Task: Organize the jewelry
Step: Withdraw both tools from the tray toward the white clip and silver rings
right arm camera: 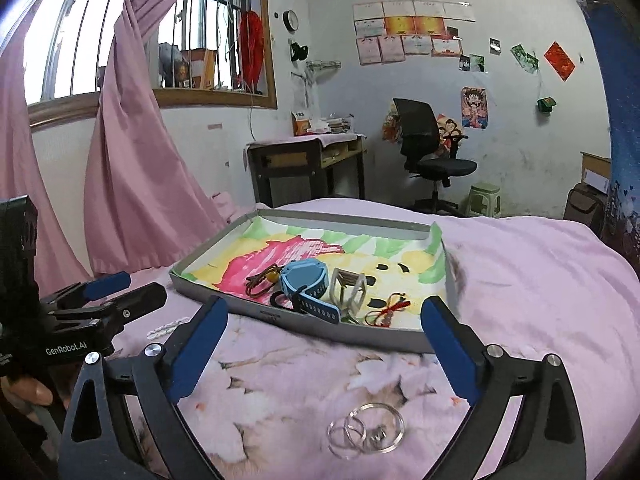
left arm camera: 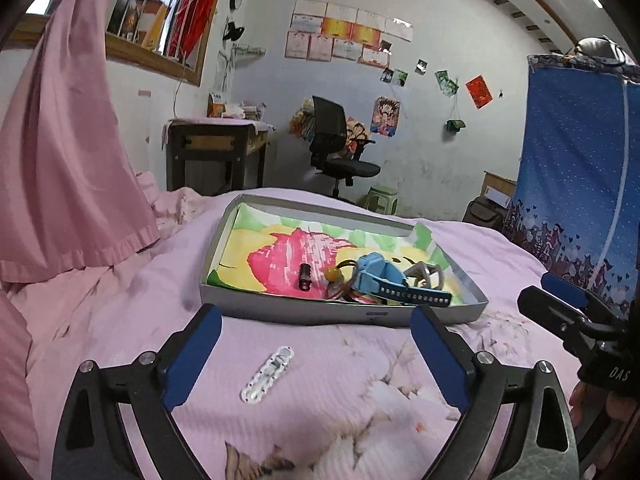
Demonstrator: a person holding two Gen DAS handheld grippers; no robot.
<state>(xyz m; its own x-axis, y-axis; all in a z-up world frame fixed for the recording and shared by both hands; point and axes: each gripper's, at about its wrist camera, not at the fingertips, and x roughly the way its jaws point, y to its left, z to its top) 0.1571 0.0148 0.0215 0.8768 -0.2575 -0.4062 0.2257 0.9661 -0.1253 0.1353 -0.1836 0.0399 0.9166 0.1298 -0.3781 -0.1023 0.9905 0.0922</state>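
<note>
Pink curtain (right arm camera: 132,184) hung by window (right arm camera: 160,36). Desk (right arm camera: 308,164) & black chair (right arm camera: 428,148) stood by wall w/ posters (right arm camera: 408,32).

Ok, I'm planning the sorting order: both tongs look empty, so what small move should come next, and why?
Probably lower the open right tongs onto the clear linked rings on the pink bedspread. They lie loose just below the open jaws, outside the shallow grey tray that already holds the blue watch. The white beaded clip in front of the left tongs could follow.

A home bedroom: pink-quilted bed (right arm camera: 520,264), desk (right arm camera: 308,160), swivel chair (right arm camera: 424,140), curtained window (right arm camera: 132,128).
</note>
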